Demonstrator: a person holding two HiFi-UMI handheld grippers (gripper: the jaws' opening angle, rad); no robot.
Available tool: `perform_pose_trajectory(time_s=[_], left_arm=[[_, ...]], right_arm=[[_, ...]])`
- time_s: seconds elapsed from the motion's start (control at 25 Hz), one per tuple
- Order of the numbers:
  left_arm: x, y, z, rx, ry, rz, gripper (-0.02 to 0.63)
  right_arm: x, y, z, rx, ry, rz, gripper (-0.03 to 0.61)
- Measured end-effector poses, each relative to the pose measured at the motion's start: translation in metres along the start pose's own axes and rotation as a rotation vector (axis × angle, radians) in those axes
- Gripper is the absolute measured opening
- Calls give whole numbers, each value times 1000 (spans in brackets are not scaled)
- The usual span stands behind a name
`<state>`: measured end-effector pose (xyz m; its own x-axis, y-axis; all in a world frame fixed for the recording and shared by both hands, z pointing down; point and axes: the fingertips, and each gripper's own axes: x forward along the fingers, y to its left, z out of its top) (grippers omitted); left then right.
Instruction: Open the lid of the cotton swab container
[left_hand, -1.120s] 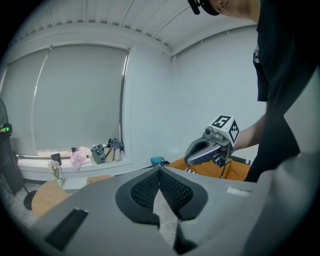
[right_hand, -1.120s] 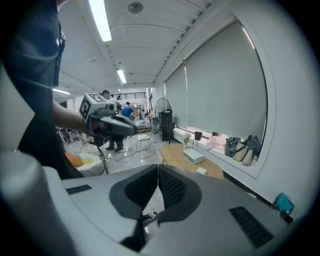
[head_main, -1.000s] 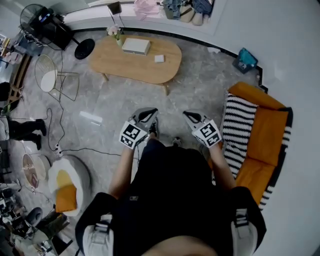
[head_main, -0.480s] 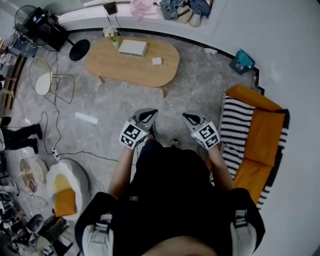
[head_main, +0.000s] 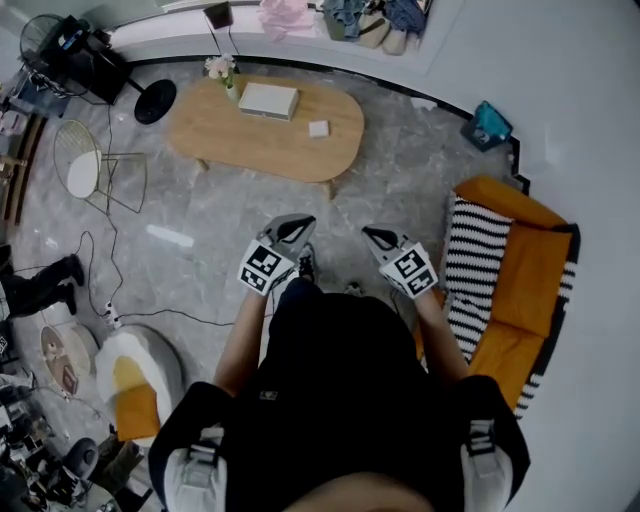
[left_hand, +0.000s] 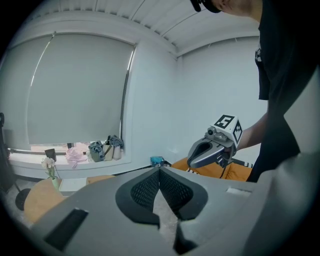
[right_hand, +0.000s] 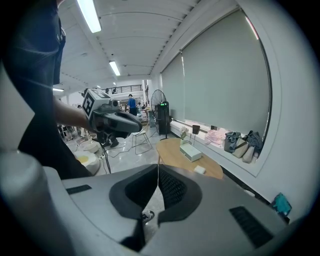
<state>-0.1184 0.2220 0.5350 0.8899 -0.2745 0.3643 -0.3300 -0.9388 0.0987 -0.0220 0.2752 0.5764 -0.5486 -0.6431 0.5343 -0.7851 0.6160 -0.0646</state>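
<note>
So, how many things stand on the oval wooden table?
3: a flower vase at the left end, a flat white box beside it, a small white square item further right.

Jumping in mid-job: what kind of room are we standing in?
Probably a mock living-room corner of a larger open workspace. There is a low oval wooden table, an orange striped sofa and a standing fan. Long strip lights run overhead down a hall beyond.
</note>
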Motion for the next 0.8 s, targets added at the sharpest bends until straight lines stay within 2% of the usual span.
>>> perform_pose_trajectory(time_s=[0.4, 0.8], left_arm=[[3, 56, 6, 25, 4, -41, 0], [17, 91, 13, 57, -1, -128, 0]], right_arm=[[45, -15, 28, 2, -1, -30, -3], [63, -29, 35, 35, 24, -111, -3]])
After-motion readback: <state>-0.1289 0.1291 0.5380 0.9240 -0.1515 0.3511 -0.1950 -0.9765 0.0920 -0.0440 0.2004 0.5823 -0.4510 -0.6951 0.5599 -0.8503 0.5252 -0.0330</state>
